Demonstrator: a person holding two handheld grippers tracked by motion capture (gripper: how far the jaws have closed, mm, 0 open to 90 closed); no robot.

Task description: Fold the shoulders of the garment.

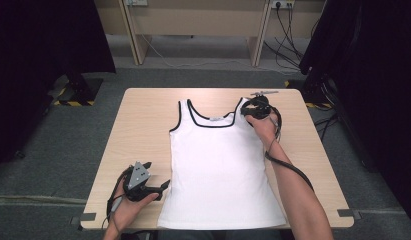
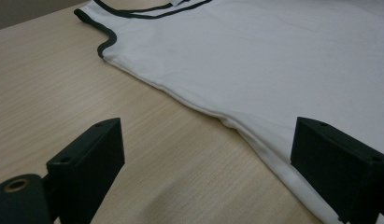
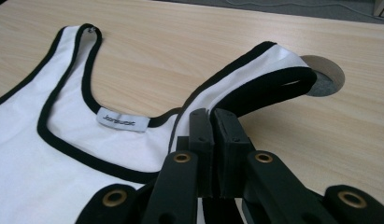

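A white tank top [image 1: 220,165] with black trim lies flat, neck away from me, on the wooden table [image 1: 143,120]. My right gripper [image 1: 255,111] is at its right shoulder strap [image 3: 273,60]. The jaws are shut [image 3: 210,114] on the strap's black edge, and the strap arches up off the wood. My left gripper [image 1: 160,175] rests low beside the shirt's lower left side. It stands open [image 2: 203,158], with bare wood and the shirt's side seam [image 2: 255,140] between its jaws. The shirt [image 2: 273,56] has a small label [image 3: 123,121] inside the neckline.
A round cable hole [image 3: 327,77] is set in the table just beyond the held strap. A thin grey item [image 1: 265,92] lies at the far edge. Dark stands and cables flank the table on the floor.
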